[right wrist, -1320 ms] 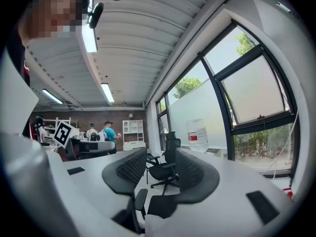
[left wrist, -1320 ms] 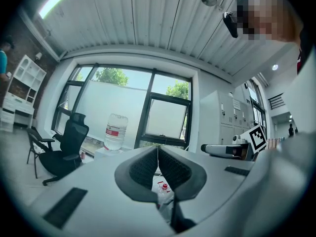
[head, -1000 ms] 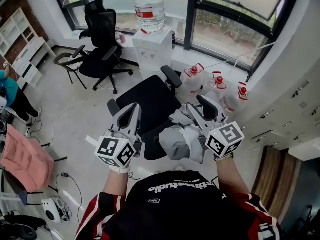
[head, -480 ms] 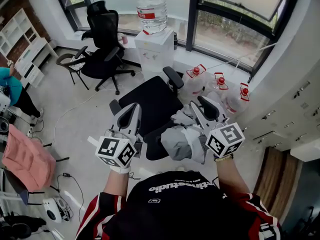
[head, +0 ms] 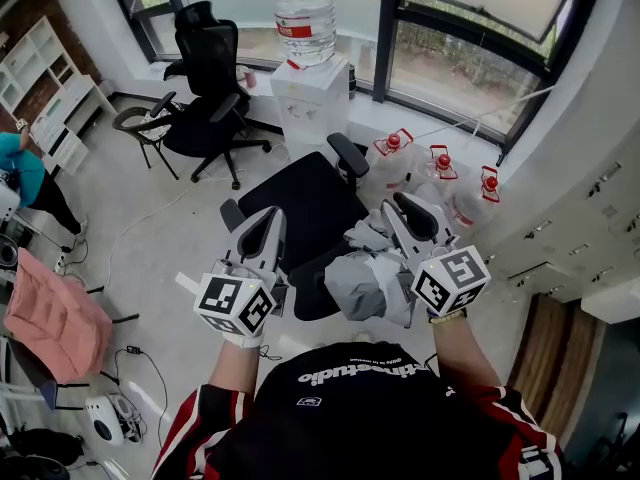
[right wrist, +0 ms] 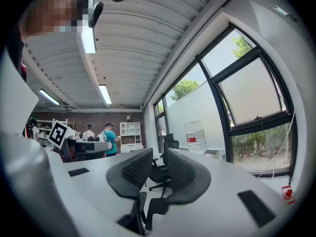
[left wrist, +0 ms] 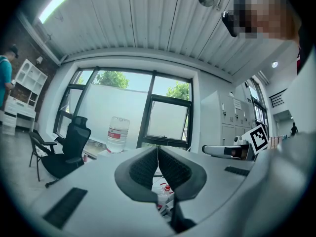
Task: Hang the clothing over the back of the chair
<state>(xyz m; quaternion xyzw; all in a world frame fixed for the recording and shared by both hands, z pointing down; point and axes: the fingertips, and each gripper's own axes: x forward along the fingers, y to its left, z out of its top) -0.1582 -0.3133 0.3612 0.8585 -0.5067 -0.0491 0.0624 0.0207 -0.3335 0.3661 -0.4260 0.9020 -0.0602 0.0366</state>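
Our left gripper (left wrist: 157, 152) is clenched shut on nothing. Our right gripper (right wrist: 157, 157) has just been closing, its jaws a little apart with nothing between them. The crumpled grey cloth garment (head: 362, 276) lies just beside it, seemingly draped over the back of the black office chair (head: 300, 200)

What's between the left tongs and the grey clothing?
Only a dark stretch of the black chair; head view shows it, left tongs to grey clothing.
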